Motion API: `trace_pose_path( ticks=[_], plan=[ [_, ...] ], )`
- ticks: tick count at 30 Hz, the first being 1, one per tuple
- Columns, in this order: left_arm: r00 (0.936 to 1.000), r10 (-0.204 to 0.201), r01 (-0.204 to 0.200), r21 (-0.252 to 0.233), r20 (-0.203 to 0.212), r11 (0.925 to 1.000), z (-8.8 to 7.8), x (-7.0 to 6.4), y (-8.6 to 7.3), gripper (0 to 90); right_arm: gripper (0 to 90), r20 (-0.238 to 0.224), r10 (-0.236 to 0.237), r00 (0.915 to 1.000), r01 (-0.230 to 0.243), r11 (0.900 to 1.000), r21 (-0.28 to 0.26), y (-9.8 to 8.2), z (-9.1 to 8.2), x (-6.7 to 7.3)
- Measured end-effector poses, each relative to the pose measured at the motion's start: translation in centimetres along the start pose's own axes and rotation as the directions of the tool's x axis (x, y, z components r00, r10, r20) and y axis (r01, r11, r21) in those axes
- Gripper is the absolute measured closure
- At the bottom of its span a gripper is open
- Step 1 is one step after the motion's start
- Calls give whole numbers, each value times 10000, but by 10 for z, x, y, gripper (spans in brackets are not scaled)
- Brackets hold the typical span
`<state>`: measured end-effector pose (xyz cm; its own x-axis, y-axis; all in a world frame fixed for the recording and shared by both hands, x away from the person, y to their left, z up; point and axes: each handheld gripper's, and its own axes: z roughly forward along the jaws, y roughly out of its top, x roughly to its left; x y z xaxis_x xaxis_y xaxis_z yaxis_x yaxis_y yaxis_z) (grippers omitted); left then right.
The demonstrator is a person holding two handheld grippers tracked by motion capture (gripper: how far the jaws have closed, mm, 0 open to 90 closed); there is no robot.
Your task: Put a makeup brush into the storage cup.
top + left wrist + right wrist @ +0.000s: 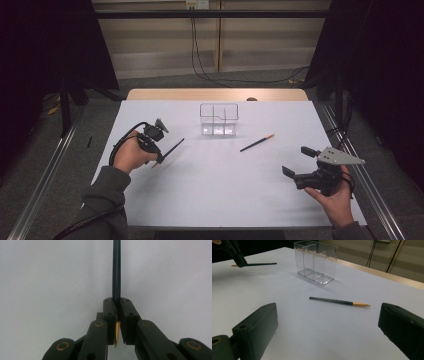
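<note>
My left gripper (160,158) (118,302) is shut on a dark pen (173,148) (116,270) near its gold tip, at the table's left. The shaft sticks out past the pads and the gold tip (116,333) points back between the jaws. The right gripper view has that held pen (260,264) hovering just above the table, far left. A second dark pen with a gold end (256,143) (337,301) lies flat on the white table, right of centre. My right gripper (299,161) (328,315) stands open at the right, aimed toward that pen, with nothing between its jaws.
A clear plastic holder with compartments (219,120) (317,261) stands upright at the middle back of the white table (210,195). Beyond the table's wooden far edge (215,94) cables run over the floor. Metal rails flank both sides.
</note>
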<state>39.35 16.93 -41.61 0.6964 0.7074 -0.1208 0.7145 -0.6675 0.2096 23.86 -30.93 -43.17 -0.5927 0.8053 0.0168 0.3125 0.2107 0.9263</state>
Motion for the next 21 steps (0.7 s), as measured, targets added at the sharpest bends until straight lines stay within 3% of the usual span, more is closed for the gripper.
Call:
trace_pose_path(
  ticks=[5, 11, 13, 18, 21],
  plan=[
    [9996, 227, -223, -289, 146, 9993, -3, -7, 6, 839, 21, 107, 159, 9998, -159, 9999, -7, 3, 0, -4],
    [9960, 868, -860, -331, 230, 9957, -7, -19, 13, 839, 19, 122, 202, 9997, -203, 9998, 66, 3, 3, -6],
    [9953, 920, -904, -500, 305, 9947, -8, -23, 14, 839, 19, 89, 186, 9998, -186, 9998, 76, 3, 3, -6],
    [9896, 1366, -1340, -573, 446, 9893, -9, -33, 19, 839, 19, 119, 121, 9999, -122, 9999, 88, 3, 5, -6],
    [9828, 1760, -1734, -470, 565, 9837, -11, -37, 22, 839, 19, 73, 115, 9999, -116, 9999, 123, 3, 5, -5]
  ],
)
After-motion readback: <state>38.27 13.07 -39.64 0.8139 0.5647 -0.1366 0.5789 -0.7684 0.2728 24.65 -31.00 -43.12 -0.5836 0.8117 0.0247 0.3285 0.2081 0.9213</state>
